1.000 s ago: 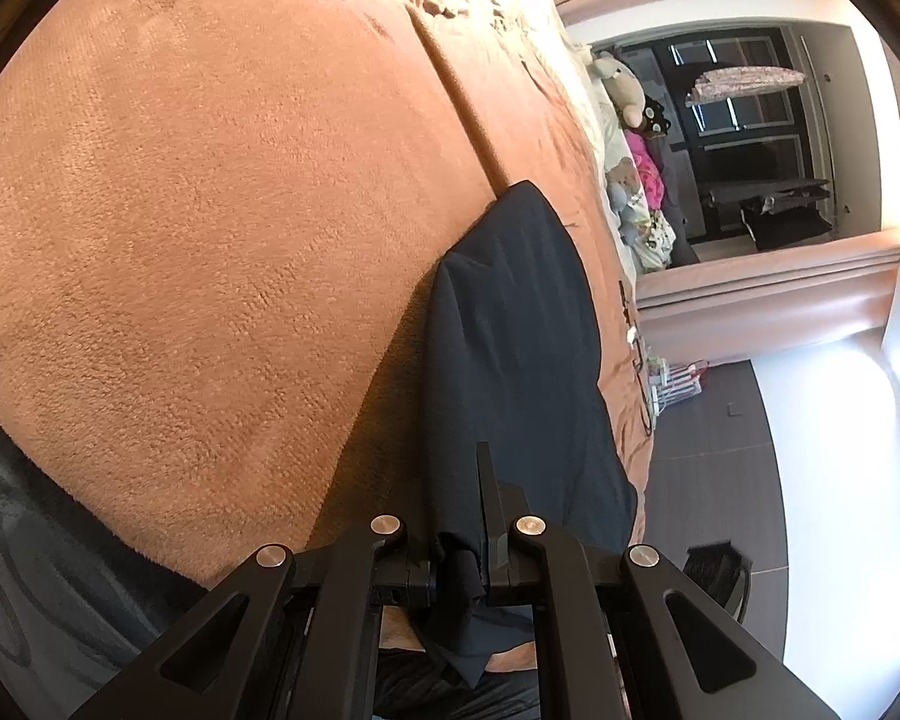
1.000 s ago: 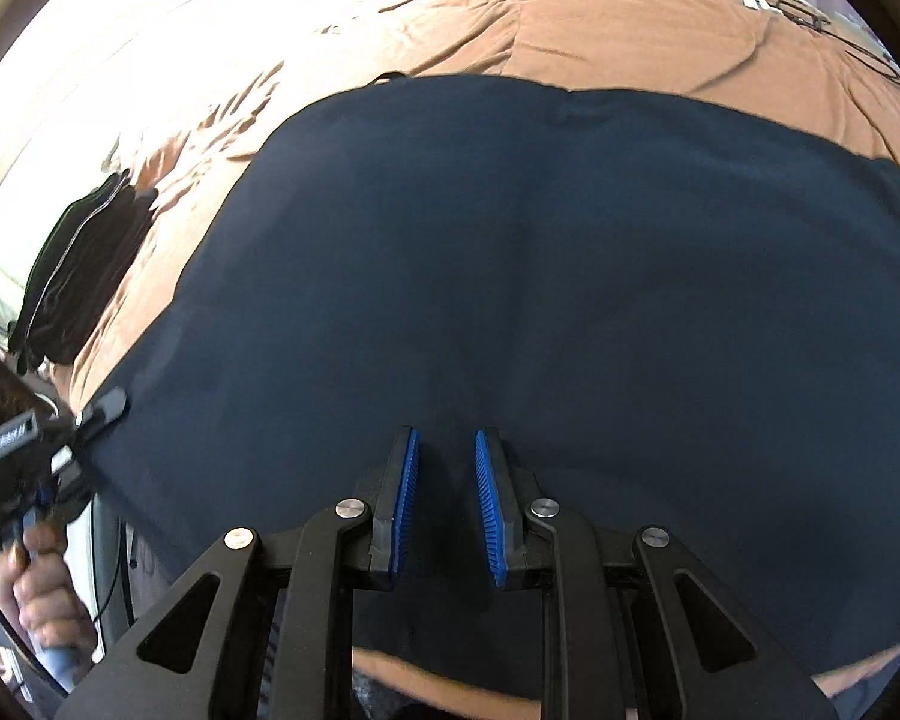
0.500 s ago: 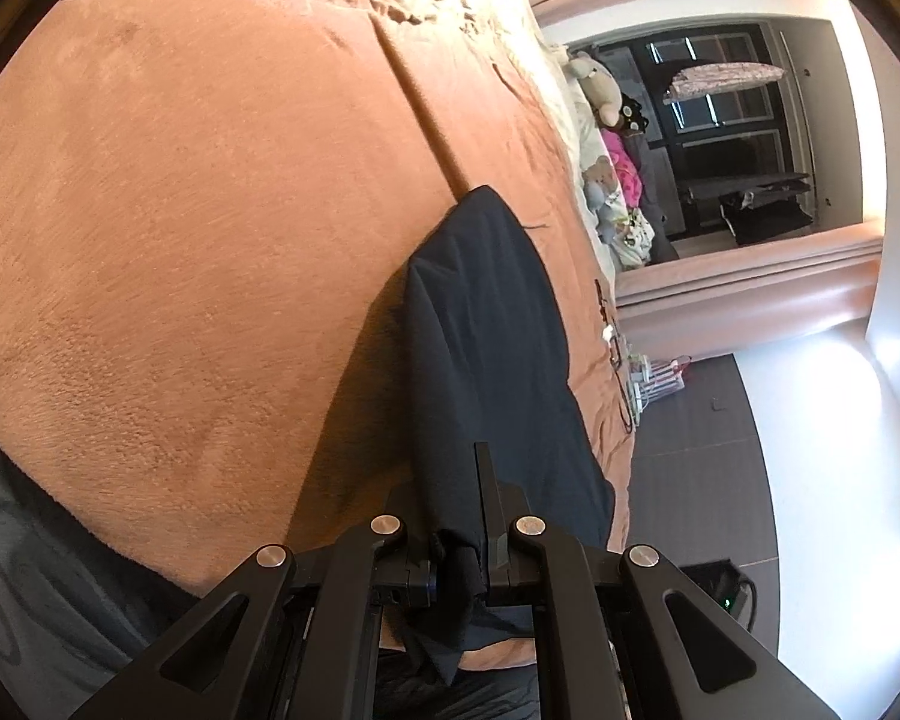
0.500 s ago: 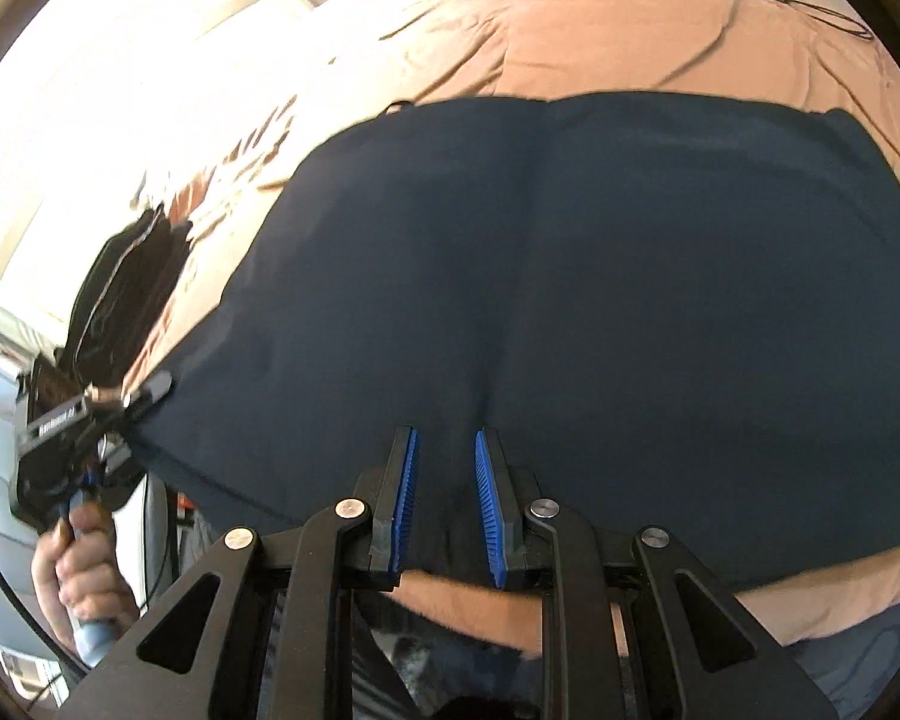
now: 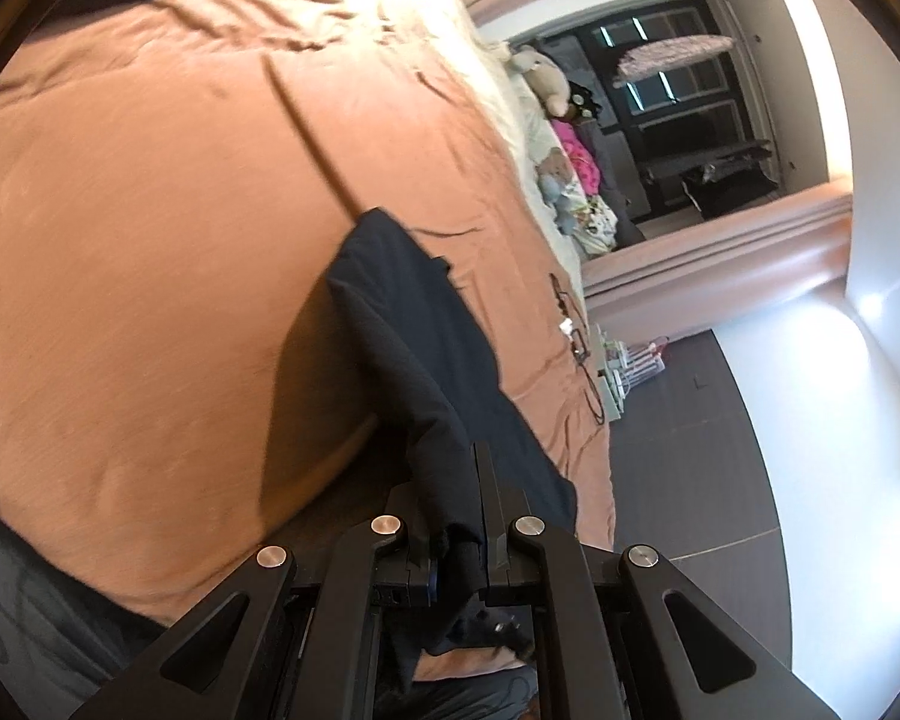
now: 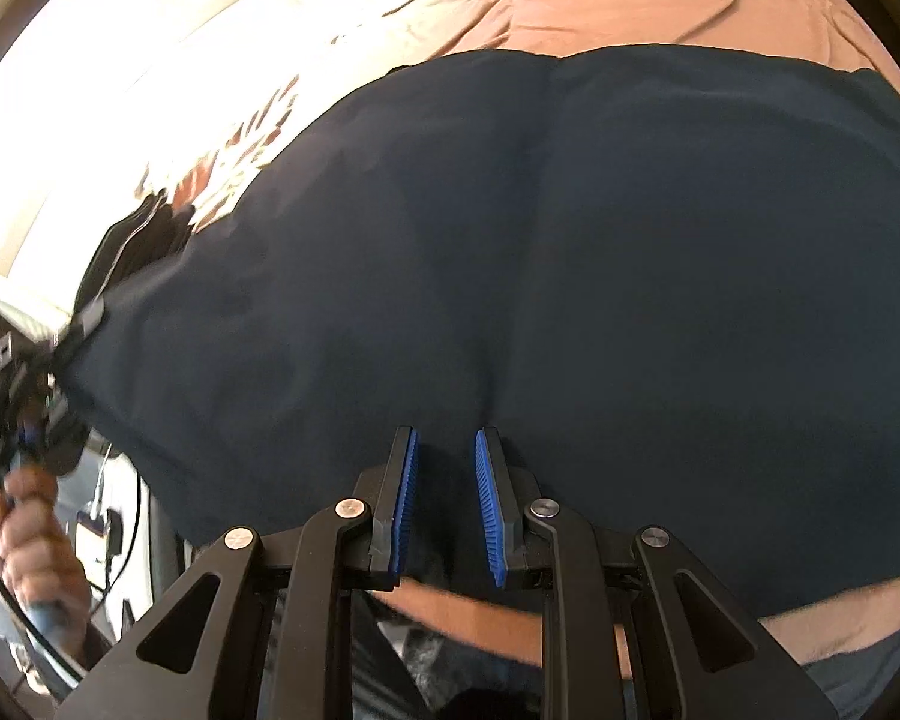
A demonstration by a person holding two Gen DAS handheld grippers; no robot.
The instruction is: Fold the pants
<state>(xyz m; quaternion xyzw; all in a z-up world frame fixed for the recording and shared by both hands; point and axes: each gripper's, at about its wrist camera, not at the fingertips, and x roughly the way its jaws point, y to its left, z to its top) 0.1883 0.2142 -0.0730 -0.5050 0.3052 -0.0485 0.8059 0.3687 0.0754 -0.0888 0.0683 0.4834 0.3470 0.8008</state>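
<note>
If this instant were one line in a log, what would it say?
task: fold pants | left gripper: shut on pants corner, raised off bed | right gripper: at near hem, grip unclear

The left tool's [image 5: 455,546] pads are buried in bunched pants [image 5: 414,372] cloth. Beside the pants' left corner, the other view shows that tool [image 6: 60,348] motion-blurred. Small items [image 5: 576,336] on the bed [image 5: 150,240] beyond the pants may be cables.

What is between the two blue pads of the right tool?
Dark pants fabric sits between the right tool pads; whether they pinch it isn't clear. Seen in the right wrist view.
</note>
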